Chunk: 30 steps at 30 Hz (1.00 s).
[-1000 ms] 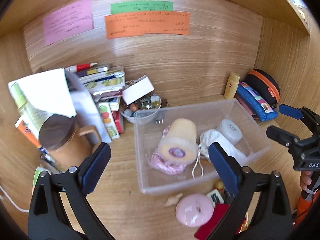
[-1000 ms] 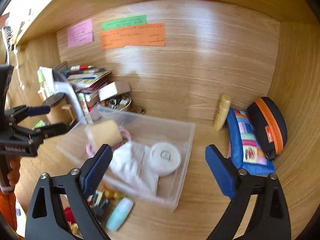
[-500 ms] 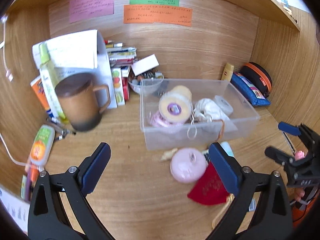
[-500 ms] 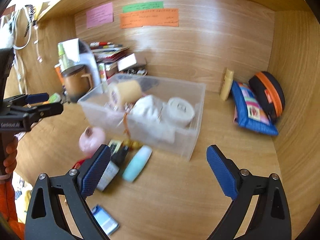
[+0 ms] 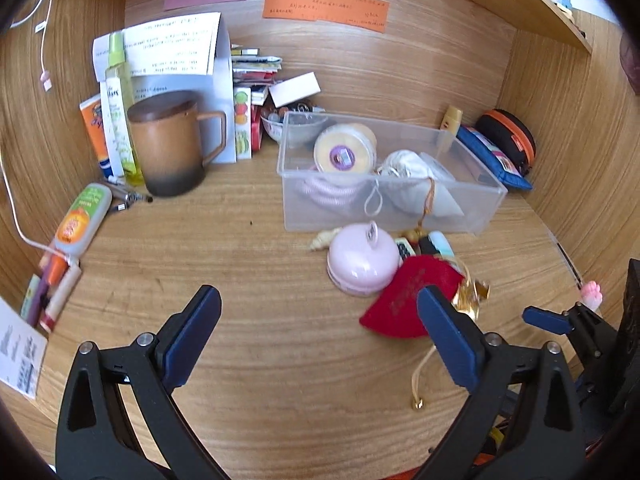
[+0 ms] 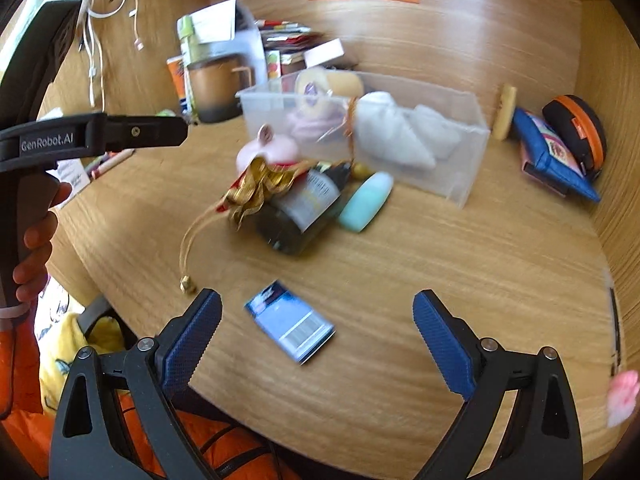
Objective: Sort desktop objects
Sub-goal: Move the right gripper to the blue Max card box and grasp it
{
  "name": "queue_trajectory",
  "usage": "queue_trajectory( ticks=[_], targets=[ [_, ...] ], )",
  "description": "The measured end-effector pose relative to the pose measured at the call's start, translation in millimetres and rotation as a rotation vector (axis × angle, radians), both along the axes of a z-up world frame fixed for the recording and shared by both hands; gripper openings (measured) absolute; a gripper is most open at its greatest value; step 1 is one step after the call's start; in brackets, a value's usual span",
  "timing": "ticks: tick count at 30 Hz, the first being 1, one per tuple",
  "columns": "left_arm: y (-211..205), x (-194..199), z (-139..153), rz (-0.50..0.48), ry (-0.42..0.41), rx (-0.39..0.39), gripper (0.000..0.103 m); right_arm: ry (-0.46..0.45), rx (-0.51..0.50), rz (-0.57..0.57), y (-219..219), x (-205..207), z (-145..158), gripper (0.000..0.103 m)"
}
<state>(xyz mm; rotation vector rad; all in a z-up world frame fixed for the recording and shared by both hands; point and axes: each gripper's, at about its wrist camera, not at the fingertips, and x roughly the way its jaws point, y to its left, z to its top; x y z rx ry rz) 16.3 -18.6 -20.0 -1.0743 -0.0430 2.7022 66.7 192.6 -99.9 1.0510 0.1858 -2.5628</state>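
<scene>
left gripper (image 5: pixel 318 328): jaws spread wide, nothing between the blue pads, held above the wooden desk (image 5: pixel 256 264). right gripper (image 6: pixel 316 330): jaws equally wide, empty, poised over a small blue card packet (image 6: pixel 290 326) lying flat on the desk. clear plastic storage box (image 5: pixel 390 178) sits near the back wall, containing a cream tape roll (image 5: pixel 344 148) and a white cloth bundle (image 5: pixel 408 168). just in front of the box: a round pink case (image 5: pixel 362 262), a red fabric pouch with gold trim (image 5: pixel 408 300), a dark bottle (image 6: pixel 304 210), and a mint green tube (image 6: pixel 366 202). a brown ceramic mug (image 5: pixel 170 142) stands left of the box.
</scene>
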Motion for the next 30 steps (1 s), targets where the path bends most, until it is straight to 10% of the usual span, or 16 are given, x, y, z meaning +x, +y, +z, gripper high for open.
queue_trajectory(
  ticks=[12,20,30],
  targets=[
    [10,10,-19,-0.034,-0.04,0.01,0.1,-0.019,-0.021,0.018,-6,2,-12,0.065],
    [22,9,-28,-0.086,-0.076,0.021,0.1,0.017,0.026,0.064,-15,7,-11,0.027],
    [54,2,-44,-0.15,-0.106,-0.055,0.1,0.0,-0.007,0.004,10,-6,-6,0.025]
  ],
)
